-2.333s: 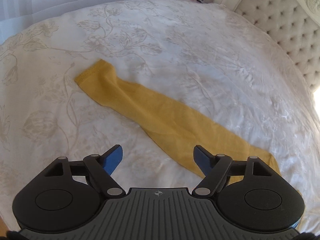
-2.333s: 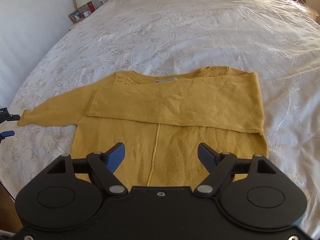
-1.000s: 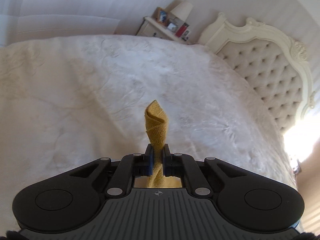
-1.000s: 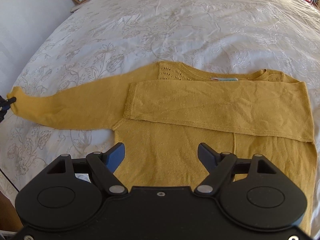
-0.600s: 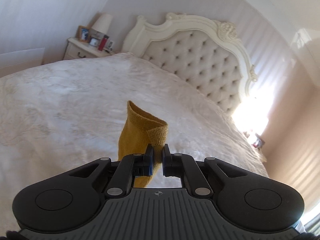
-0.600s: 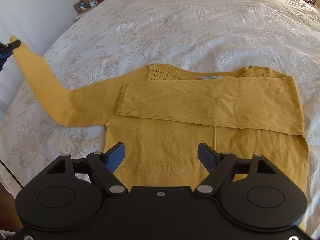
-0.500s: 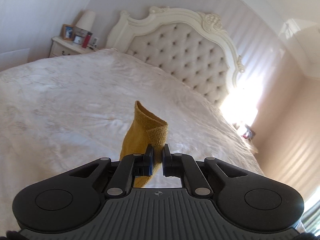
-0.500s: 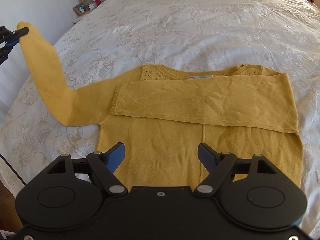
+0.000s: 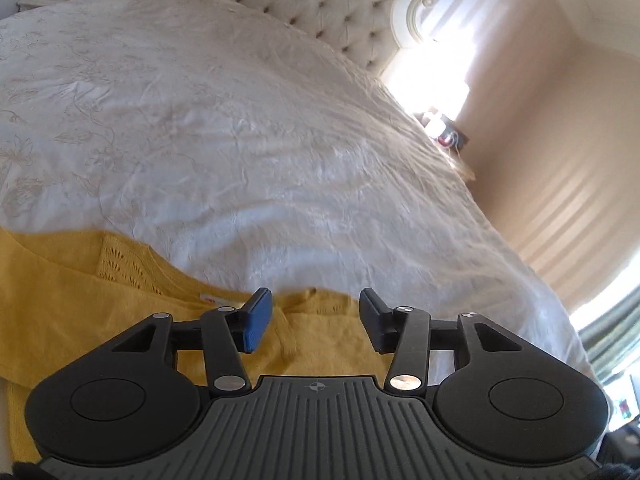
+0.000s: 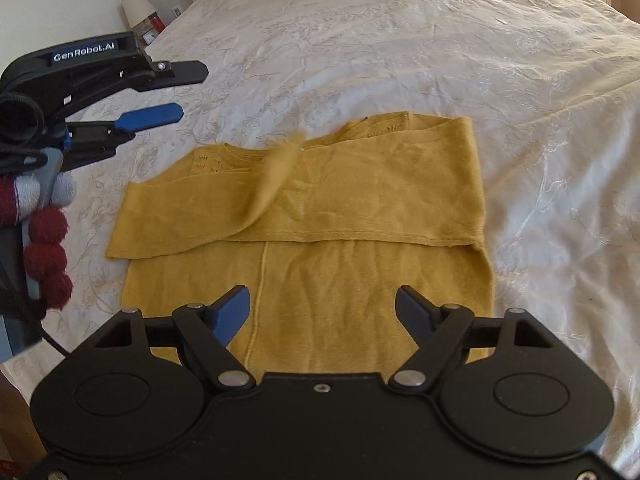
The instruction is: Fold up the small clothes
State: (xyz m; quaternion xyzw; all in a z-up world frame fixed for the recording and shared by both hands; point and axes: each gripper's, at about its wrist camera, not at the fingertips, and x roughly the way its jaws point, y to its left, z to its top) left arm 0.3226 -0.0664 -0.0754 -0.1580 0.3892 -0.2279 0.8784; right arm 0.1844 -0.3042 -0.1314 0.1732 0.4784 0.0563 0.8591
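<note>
On the white embroidered bedspread (image 10: 400, 40), mustard-yellow knitted sweater (image 10: 360, 280) lying flat, sleeves folded across. Left gripper (image 10: 182, 90) opening, nothing between its jaws; right gripper (image 10: 322, 312) spread wide, empty.

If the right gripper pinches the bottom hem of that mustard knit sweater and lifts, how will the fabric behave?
Probably floppy: the mustard knit sweater lies wrinkled on the white bedspread, and its loose sleeve sags in a soft curl. It looks thin and light, so the folded sleeves may slide off. The open right gripper would likely need a slow lift.
</note>
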